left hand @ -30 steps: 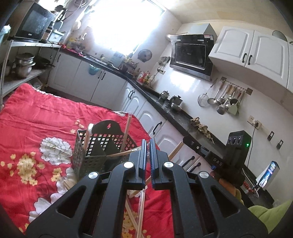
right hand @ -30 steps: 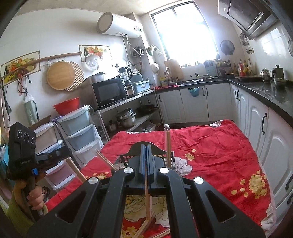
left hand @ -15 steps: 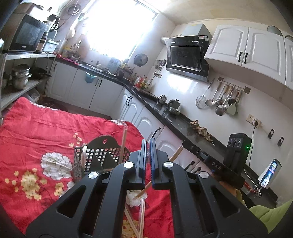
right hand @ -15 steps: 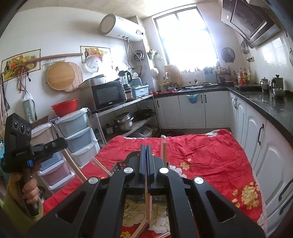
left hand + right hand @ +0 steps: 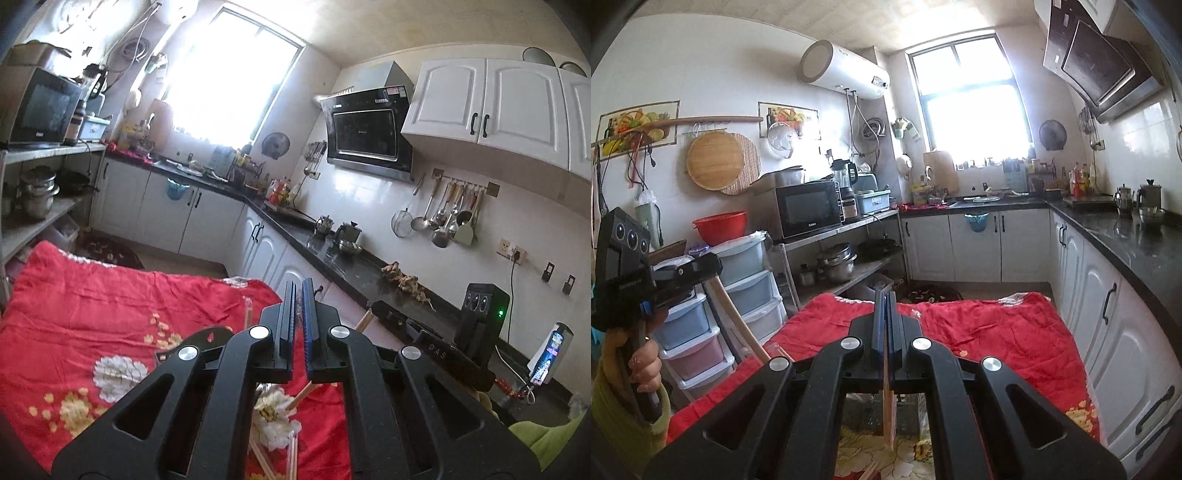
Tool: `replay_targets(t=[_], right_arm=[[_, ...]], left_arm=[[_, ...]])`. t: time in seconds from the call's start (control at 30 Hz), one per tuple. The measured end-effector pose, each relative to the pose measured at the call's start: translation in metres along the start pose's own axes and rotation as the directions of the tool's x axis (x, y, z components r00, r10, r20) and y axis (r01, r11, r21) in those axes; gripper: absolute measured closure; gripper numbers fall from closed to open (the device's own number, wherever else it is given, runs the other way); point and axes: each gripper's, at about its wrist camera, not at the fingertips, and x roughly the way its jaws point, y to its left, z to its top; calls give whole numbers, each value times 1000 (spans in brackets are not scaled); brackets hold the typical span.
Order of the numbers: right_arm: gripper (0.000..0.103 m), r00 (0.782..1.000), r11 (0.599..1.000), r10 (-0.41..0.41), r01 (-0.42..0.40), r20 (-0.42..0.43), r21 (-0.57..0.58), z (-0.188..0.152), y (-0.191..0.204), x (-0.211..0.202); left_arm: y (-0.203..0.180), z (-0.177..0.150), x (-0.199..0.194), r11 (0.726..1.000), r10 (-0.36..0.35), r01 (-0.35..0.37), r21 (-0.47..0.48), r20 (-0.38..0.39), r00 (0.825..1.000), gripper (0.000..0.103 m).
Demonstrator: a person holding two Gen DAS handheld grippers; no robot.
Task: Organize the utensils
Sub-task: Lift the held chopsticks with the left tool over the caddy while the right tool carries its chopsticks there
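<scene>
We read "DAS" on the black right gripper (image 5: 436, 354). It clamps 1 wooden chopstick (image 5: 887, 410) over the black mesh utensil basket (image 5: 864, 413). Left gripper (image 5: 298, 314): narrow gap, contents unclear.

Both grippers (image 5: 298, 295) (image 5: 885, 306) higher, black basket (image 5: 195, 341) lower in view (chopstick (image 5: 887, 410) likewise).

Red floral cloth (image 5: 110, 295) covers the surface; loose chopsticks (image 5: 291, 454) lie at bottom centre, black basket (image 5: 192, 341) mid-frame.
</scene>
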Motion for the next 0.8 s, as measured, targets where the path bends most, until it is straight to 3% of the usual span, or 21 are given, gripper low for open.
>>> replay_targets(t=[0.8], right_arm=[[102,991,997,-27,37,133,-72,62,7,9]], left_arm=[[2,59,11,994,81,-88,60,109,991,102]])
